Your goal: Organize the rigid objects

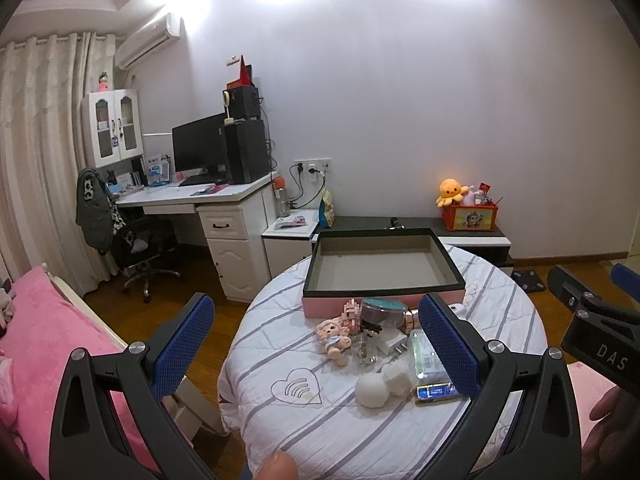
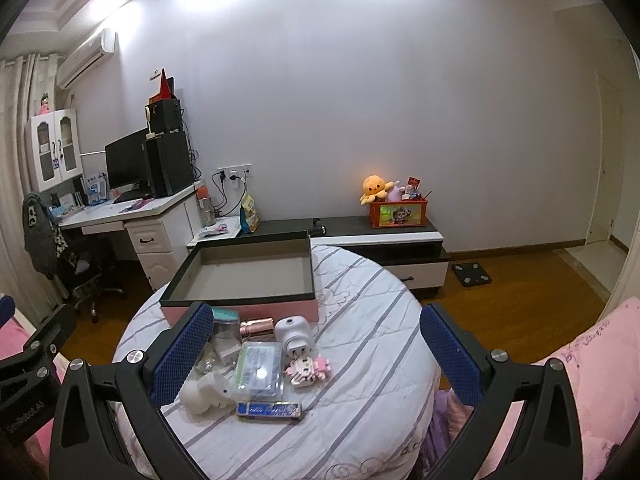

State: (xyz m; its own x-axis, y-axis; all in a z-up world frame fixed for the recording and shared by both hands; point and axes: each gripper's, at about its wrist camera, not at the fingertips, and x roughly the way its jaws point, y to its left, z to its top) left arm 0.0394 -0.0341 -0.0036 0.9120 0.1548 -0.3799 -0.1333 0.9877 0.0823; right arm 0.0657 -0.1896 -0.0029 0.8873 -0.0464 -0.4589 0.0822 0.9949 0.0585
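A pink box [image 1: 384, 268] [image 2: 240, 276] with a dark rim stands open and empty at the far side of the round table [image 1: 504, 300]. In front of it lie small items: a doll figure [image 1: 334, 336], a pink block toy [image 2: 308, 368], a clear plastic case [image 2: 258, 370], a blue flat bar [image 2: 269, 410], a white round object [image 1: 374, 390], a white plug adapter [image 2: 294, 332], a jar [image 1: 380, 314] and a rose metal tube [image 2: 256, 328]. My left gripper [image 1: 316, 344] is open above the near table. My right gripper [image 2: 316, 354] is open above the items.
A white desk [image 1: 192, 200] with monitor and chair stands at the far left. A low cabinet [image 2: 380, 236] with a red toy bin [image 2: 396, 212] runs along the wall. Pink bedding [image 1: 40, 340] lies at the left, a pink cushion [image 2: 580, 380] at the right.
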